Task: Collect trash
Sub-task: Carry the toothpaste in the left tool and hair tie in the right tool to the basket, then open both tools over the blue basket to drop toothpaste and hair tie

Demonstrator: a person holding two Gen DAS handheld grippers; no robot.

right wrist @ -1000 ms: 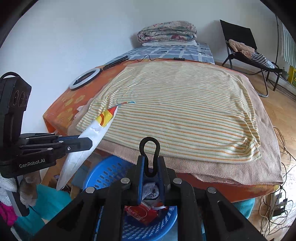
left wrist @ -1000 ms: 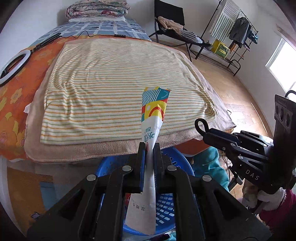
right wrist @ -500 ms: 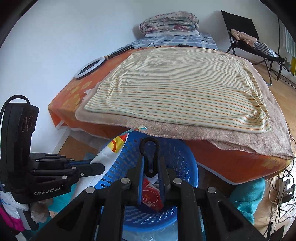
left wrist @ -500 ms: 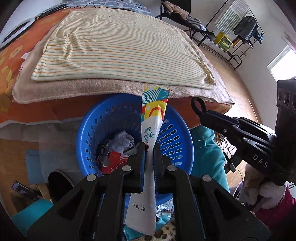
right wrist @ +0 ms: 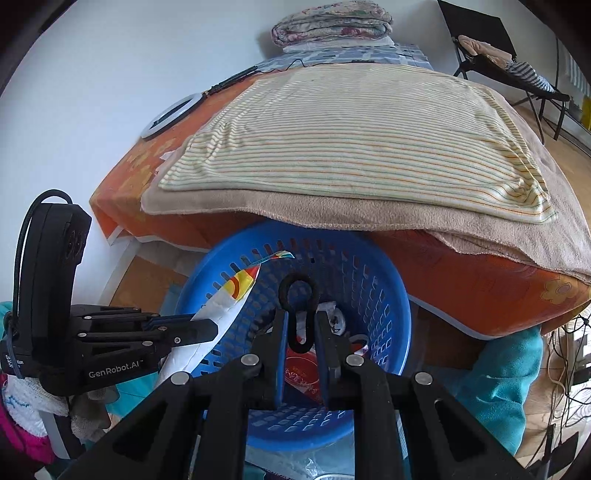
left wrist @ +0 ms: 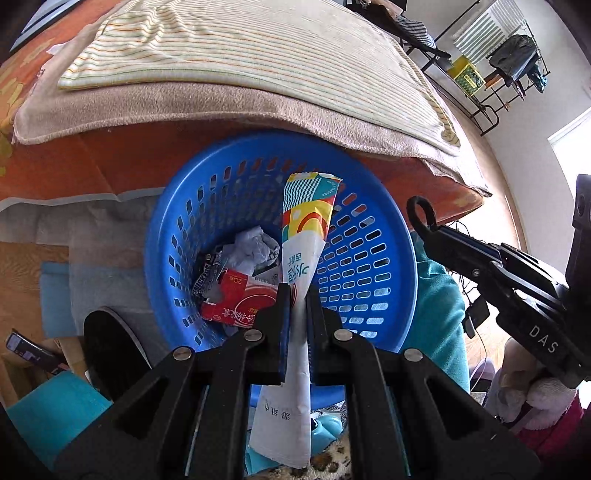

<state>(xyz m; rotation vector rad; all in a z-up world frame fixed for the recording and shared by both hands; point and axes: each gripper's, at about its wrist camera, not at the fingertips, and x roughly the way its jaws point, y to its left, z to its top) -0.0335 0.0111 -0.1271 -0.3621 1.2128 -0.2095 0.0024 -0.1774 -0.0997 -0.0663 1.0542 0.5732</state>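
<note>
Left gripper clamped on wrapper; its long axis runs 12–6 o'clock, tip over basket interior, directly above the trash. Releasing should drop it in. Right gripper pinches a black loop, also over the basket, bed at 12.

The basket stands on the floor against the bed's near edge, partly under the overhanging blanket. A striped sheet lies on the blanket. In the left wrist view, the left tongs sit at the basket's 6 o'clock, closed on a wrapper that reaches over the trash inside. A box lies in the basket at 8 o'clock, crumpled paper behind it. The right tongs are at 3 o'clock, above the rim, gripping a loop. Folded quilts lie at the bed's far end, 12 o'clock.
</note>
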